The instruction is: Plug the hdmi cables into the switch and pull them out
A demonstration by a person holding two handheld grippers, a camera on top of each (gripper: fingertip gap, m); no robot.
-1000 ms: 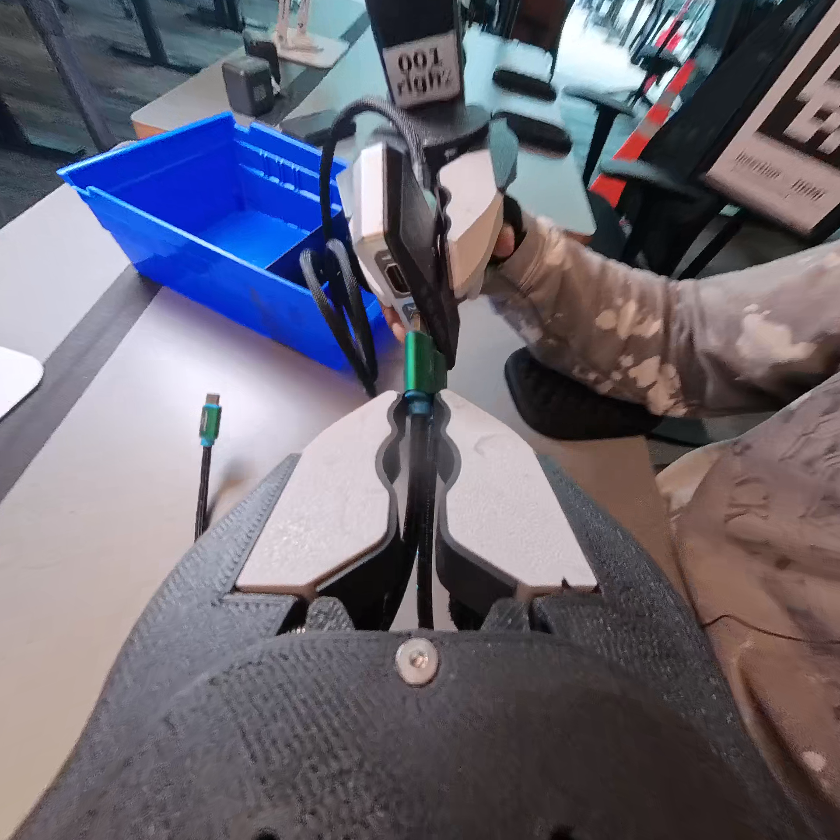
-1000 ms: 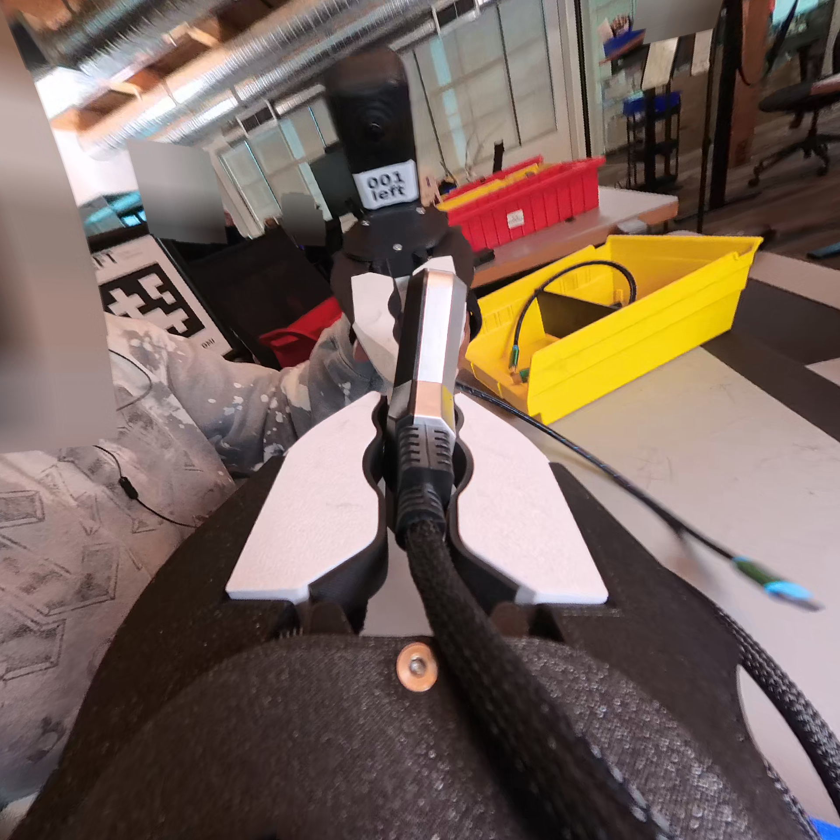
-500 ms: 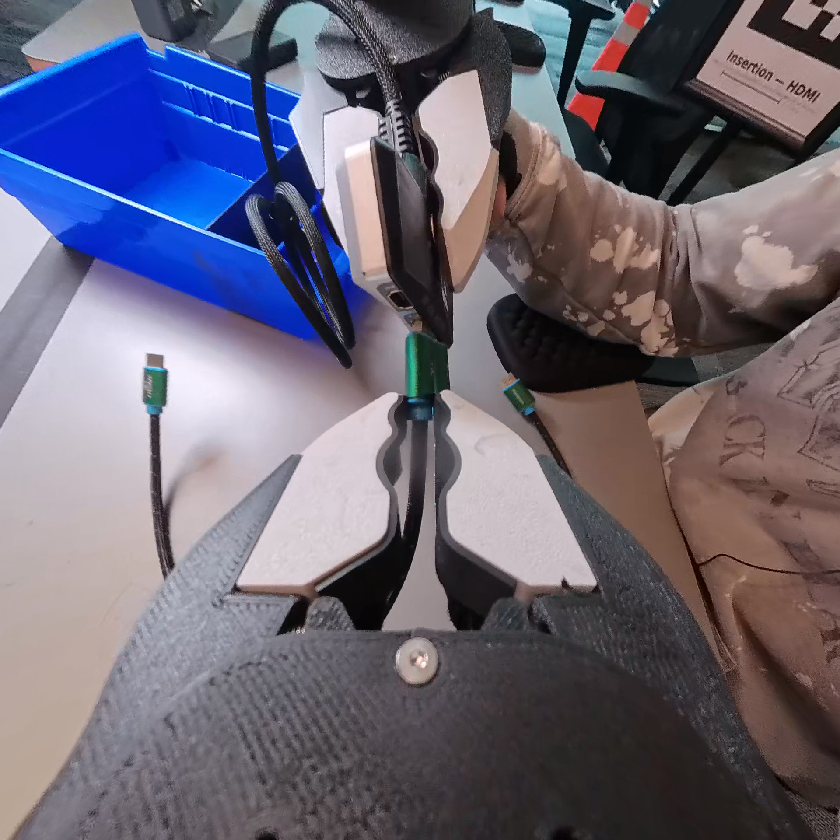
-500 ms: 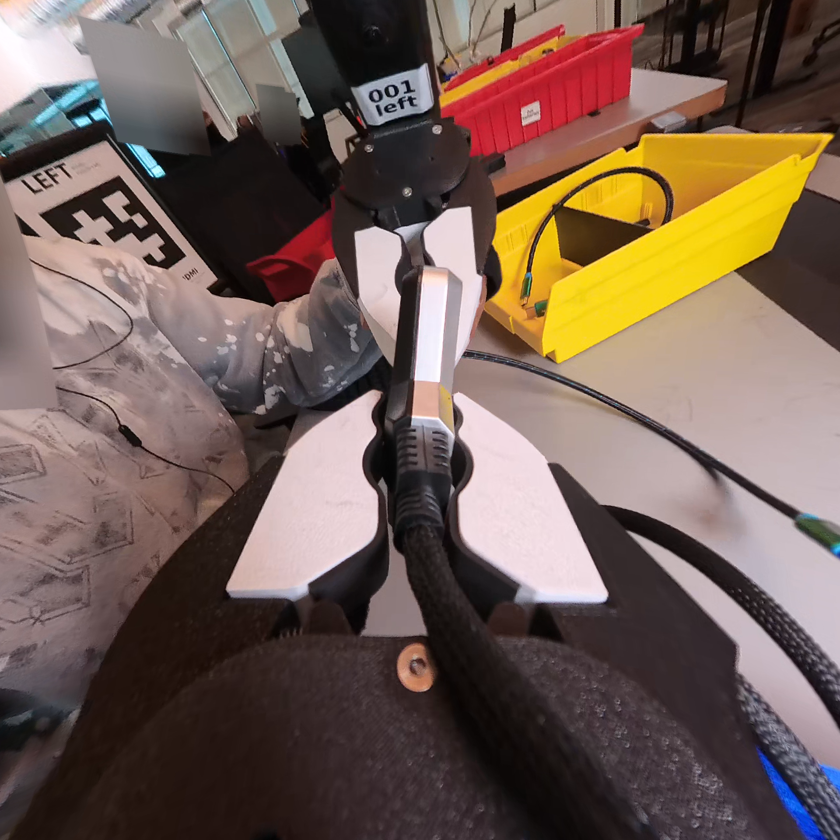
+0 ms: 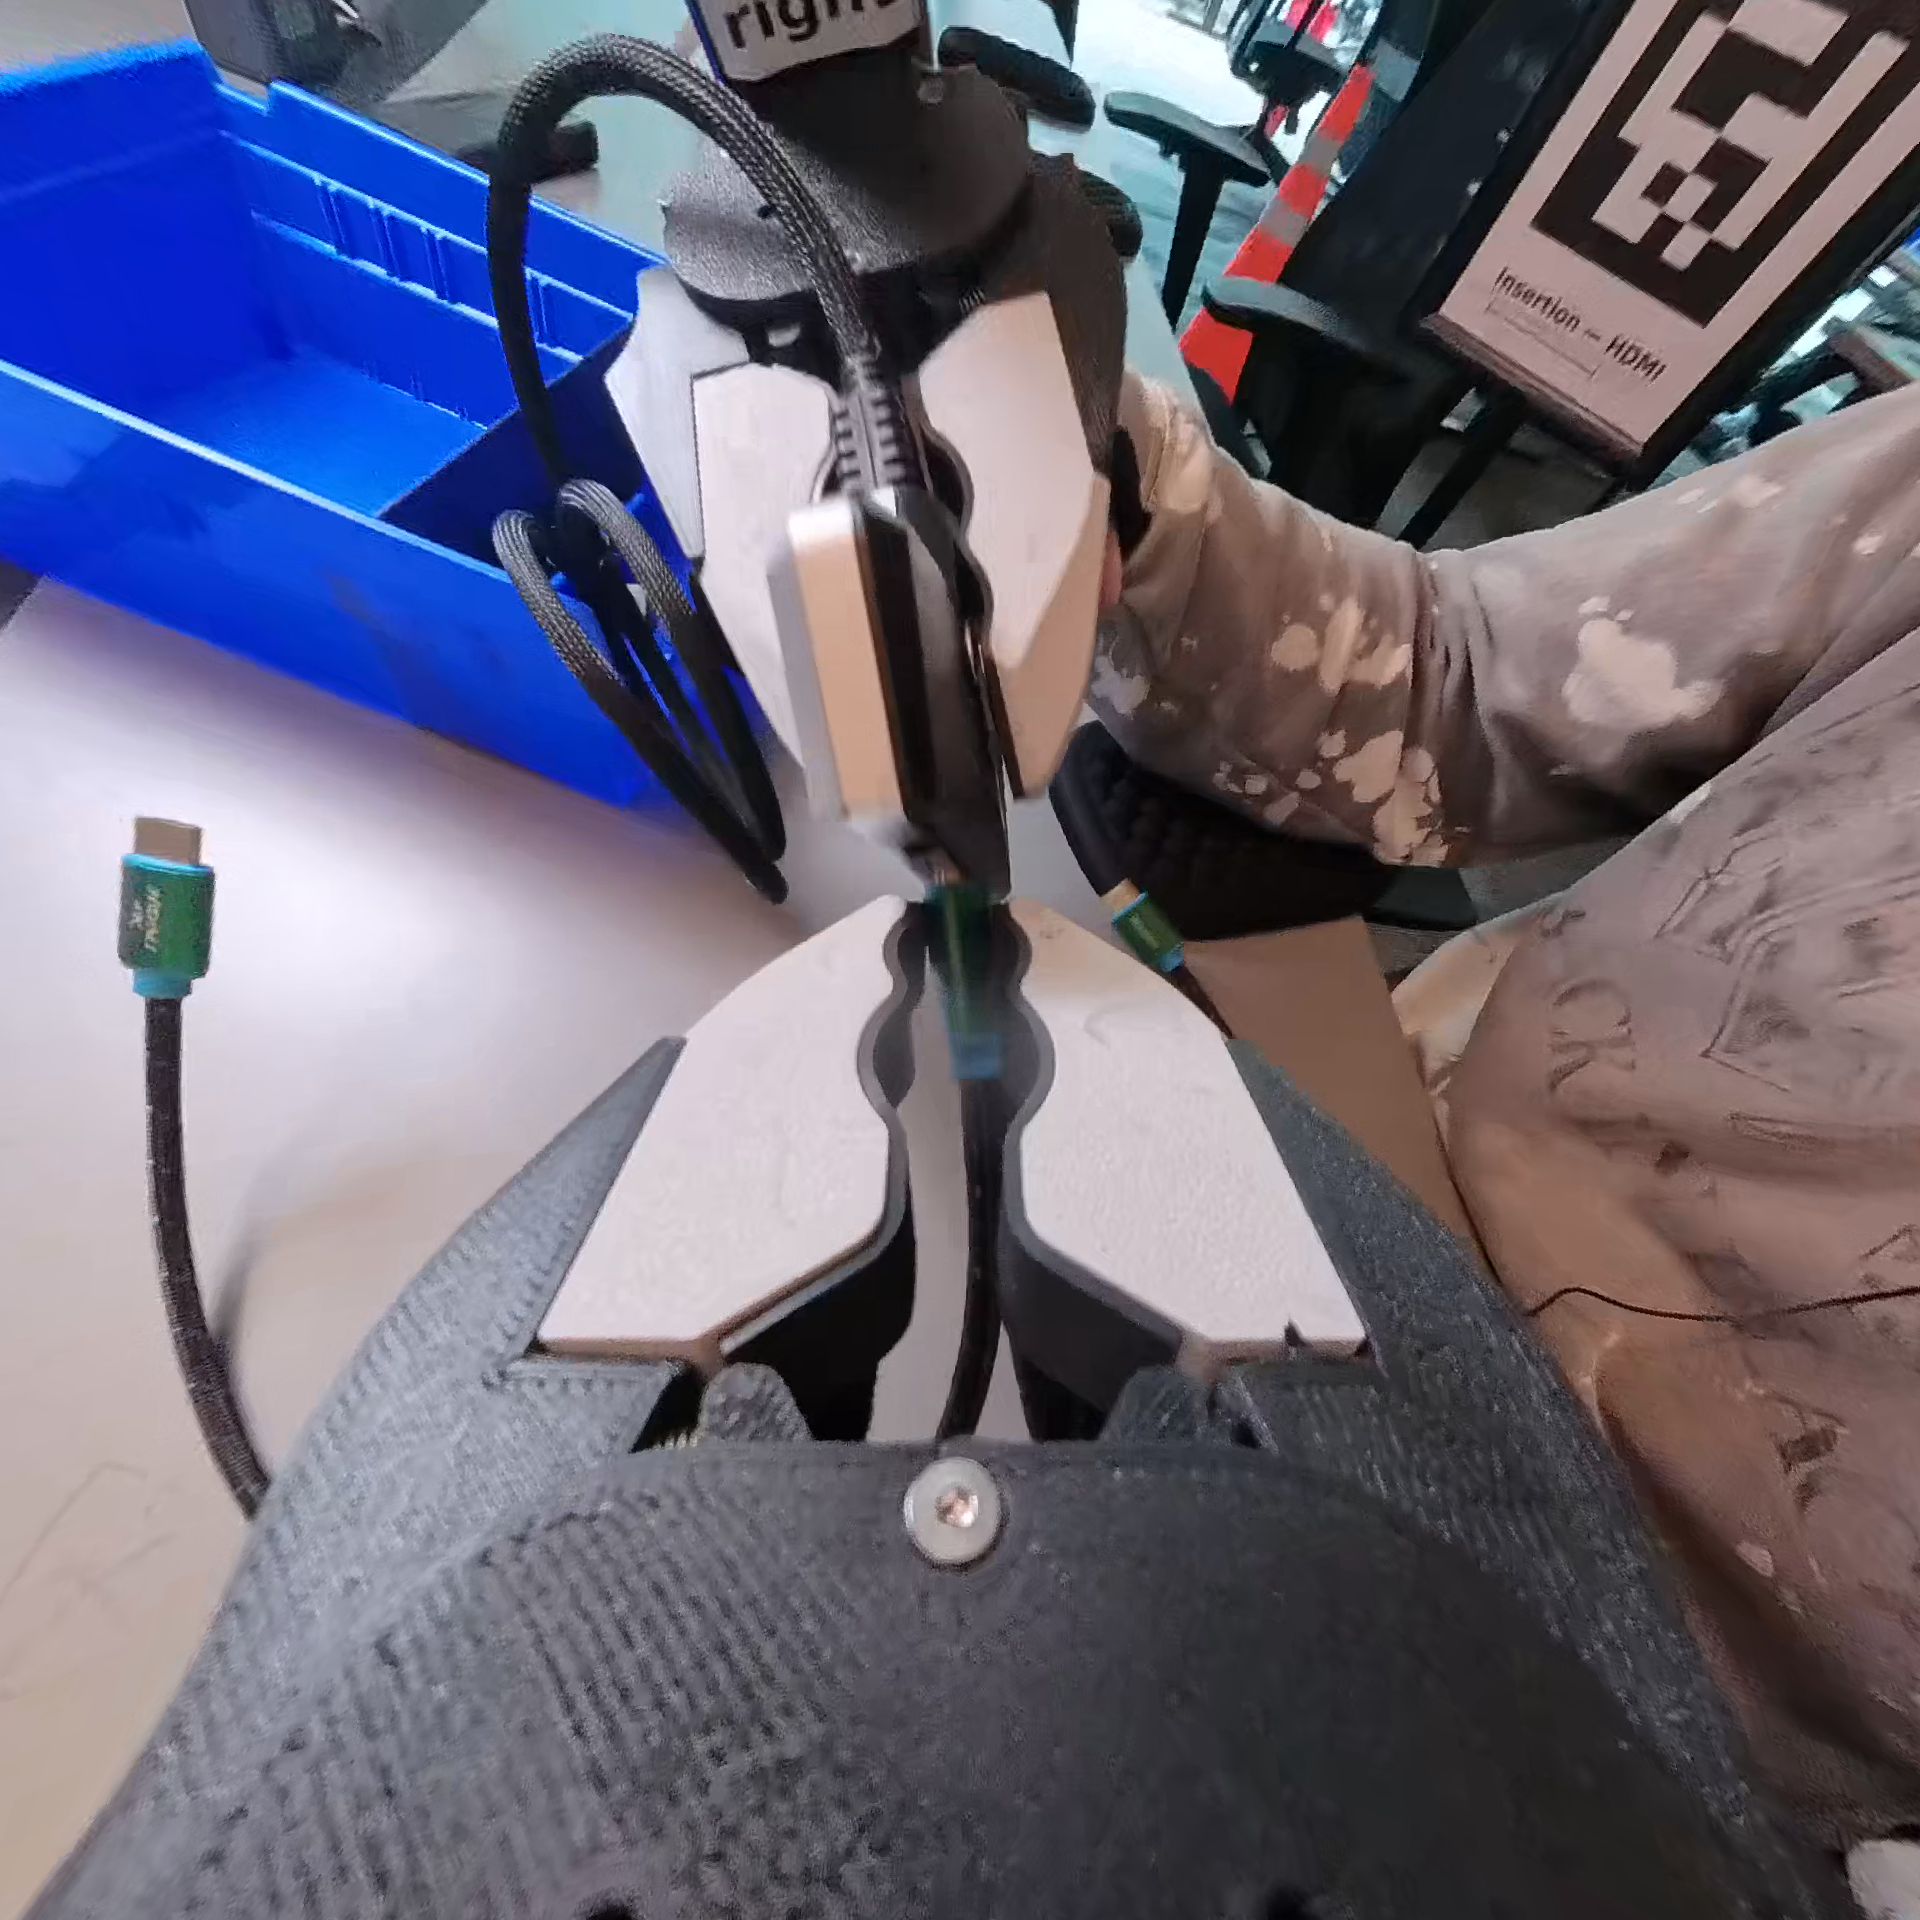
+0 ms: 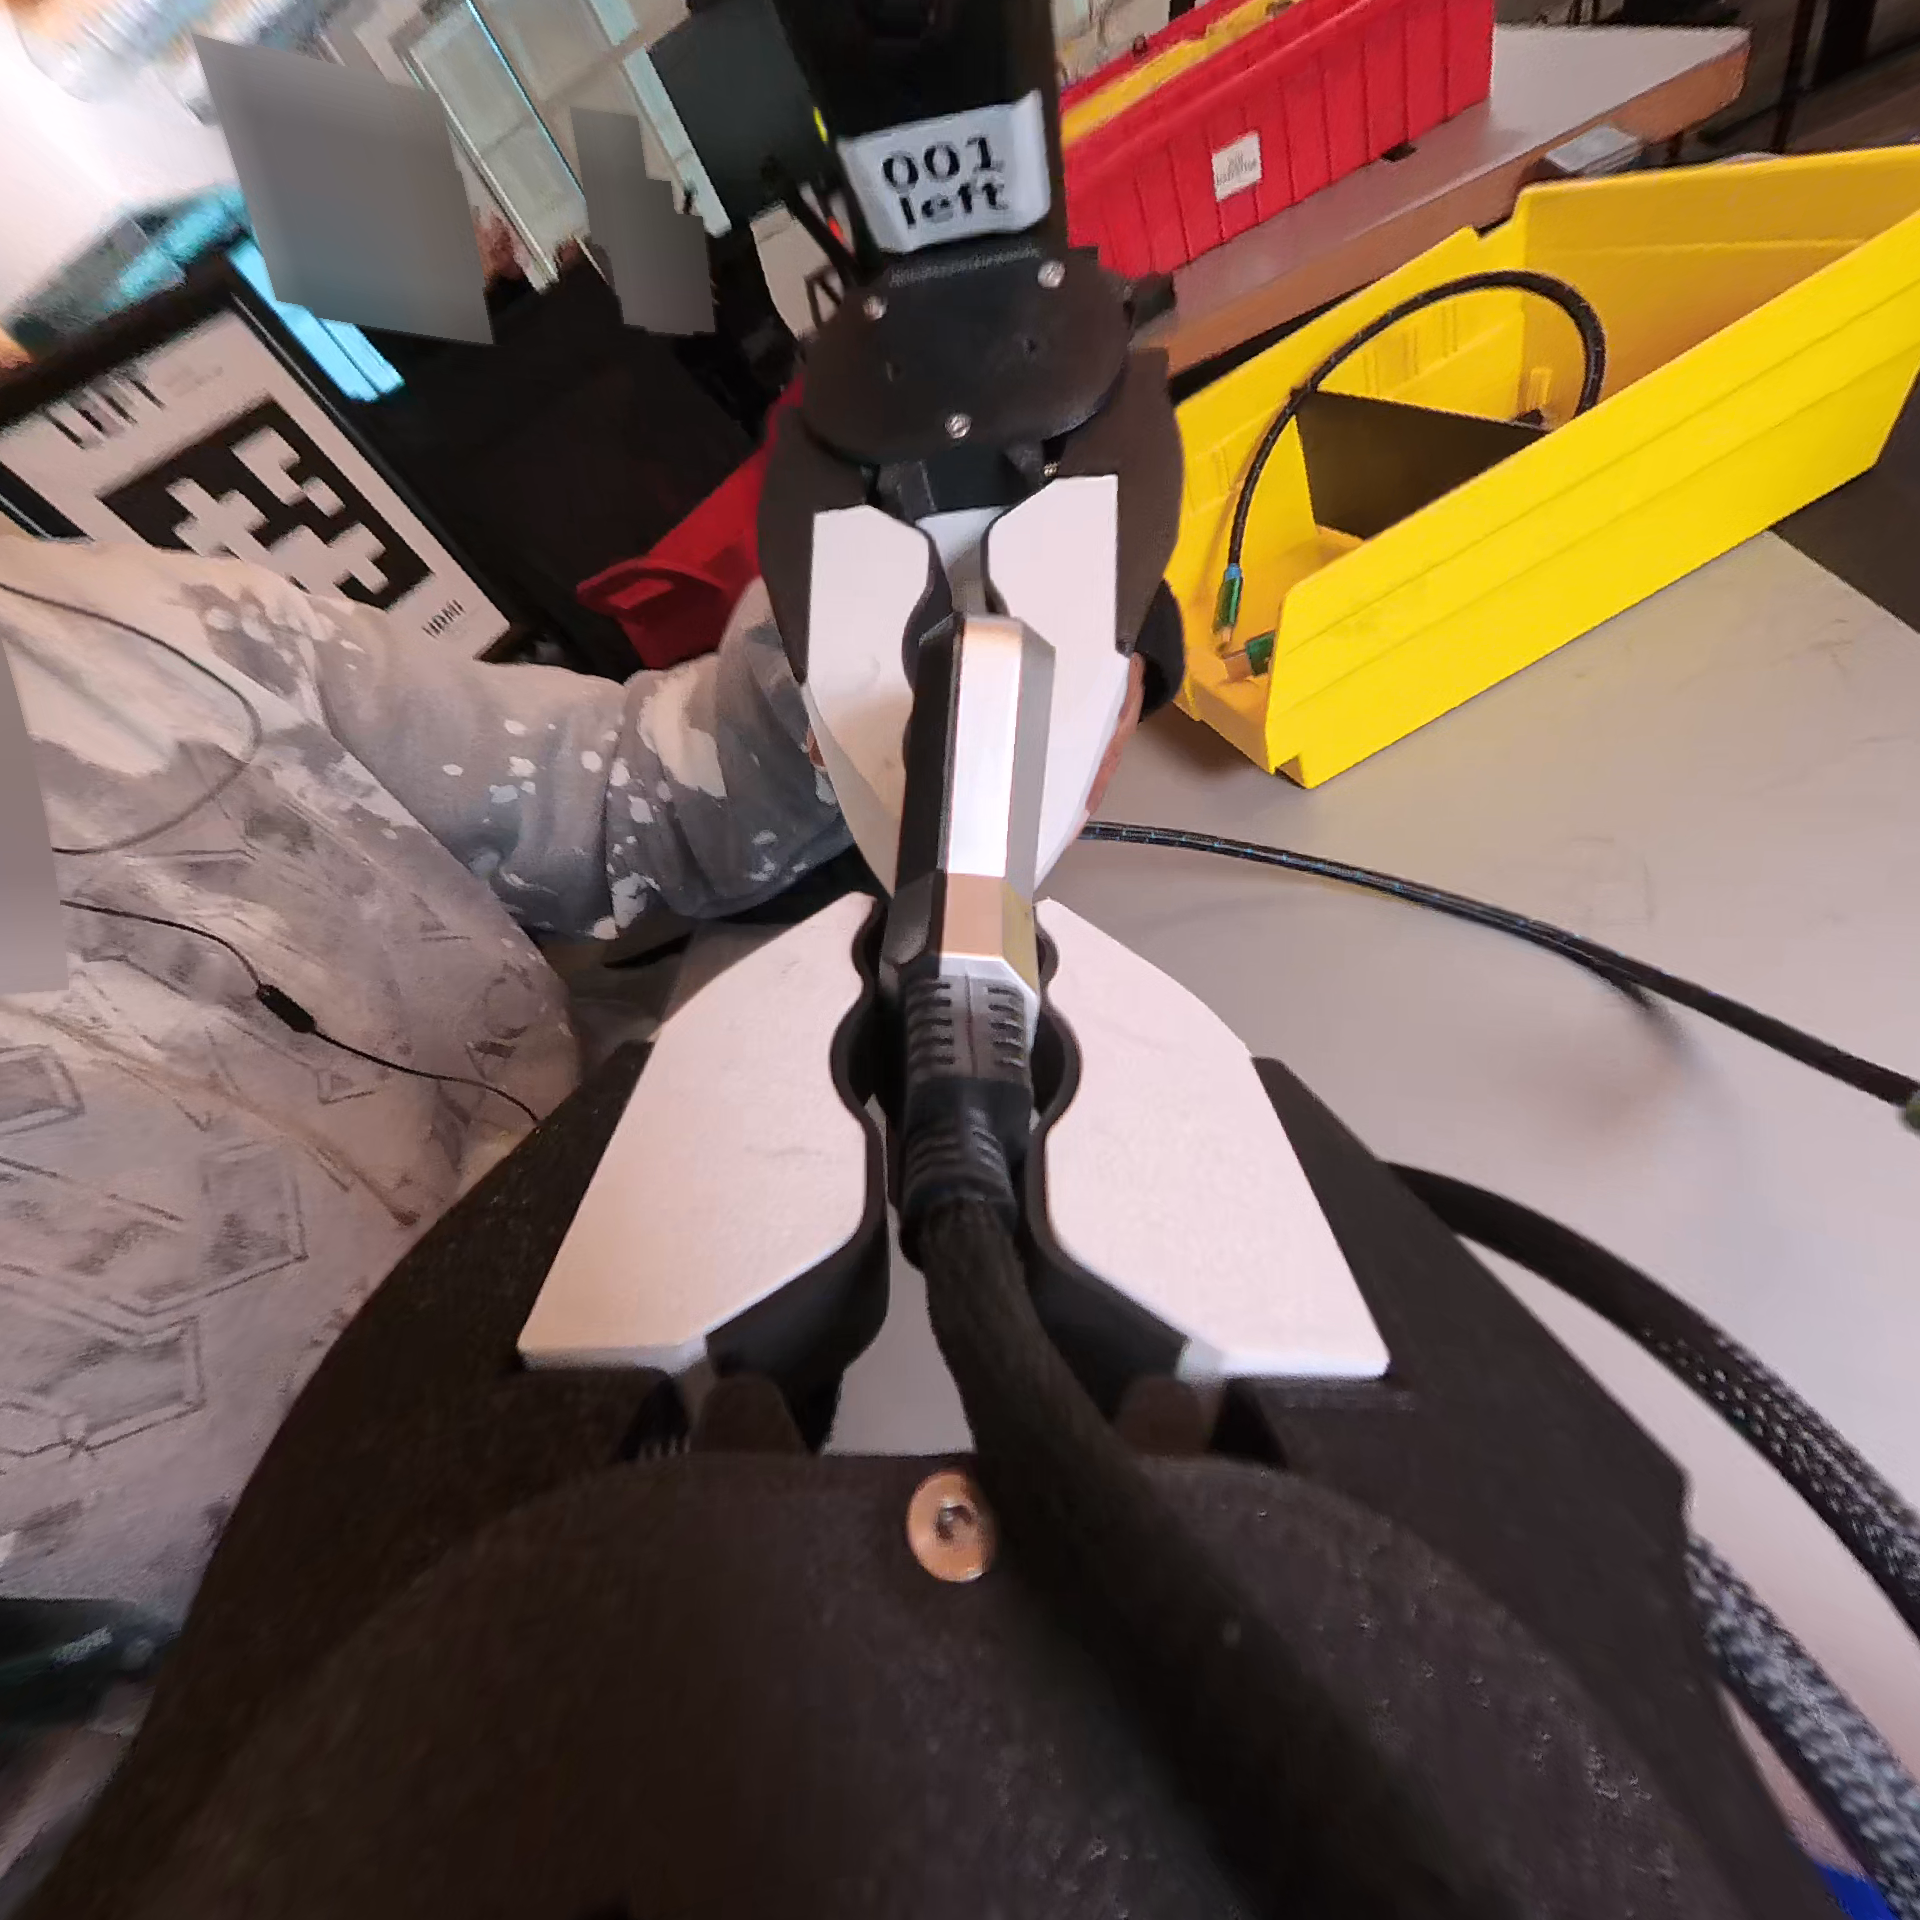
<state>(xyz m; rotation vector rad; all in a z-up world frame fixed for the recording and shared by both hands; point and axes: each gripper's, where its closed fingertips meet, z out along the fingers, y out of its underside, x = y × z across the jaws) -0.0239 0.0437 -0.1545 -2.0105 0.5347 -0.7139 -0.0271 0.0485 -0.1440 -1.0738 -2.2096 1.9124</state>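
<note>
Left wrist view showed a blue bin (image 5: 260,416) on the grey table (image 5: 416,987) behind and to the left, with loops of thick braided cable (image 5: 644,675) draped over its front wall. A loose cable with a green plug (image 5: 166,920) lay on the table at the left, well apart from the grippers, and a second green plug (image 5: 1143,925) lay just beside the left gripper's right finger. A speckled sleeve (image 5: 1403,644) crossed the right side. In the right wrist view a yellow bin (image 6: 1558,436) held another cable.

The left gripper (image 5: 961,925) had its jaws slightly parted around a green HDMI plug (image 5: 961,966); whether they touched it could not be told. The plug's metal tip met the lower end of the switch (image 5: 873,665), which the right gripper (image 6: 961,925) pinched between closed jaws at the end where its own thick cable left. The switch was a flat silver box with a black face, held in the air between the two facing grippers.
</note>
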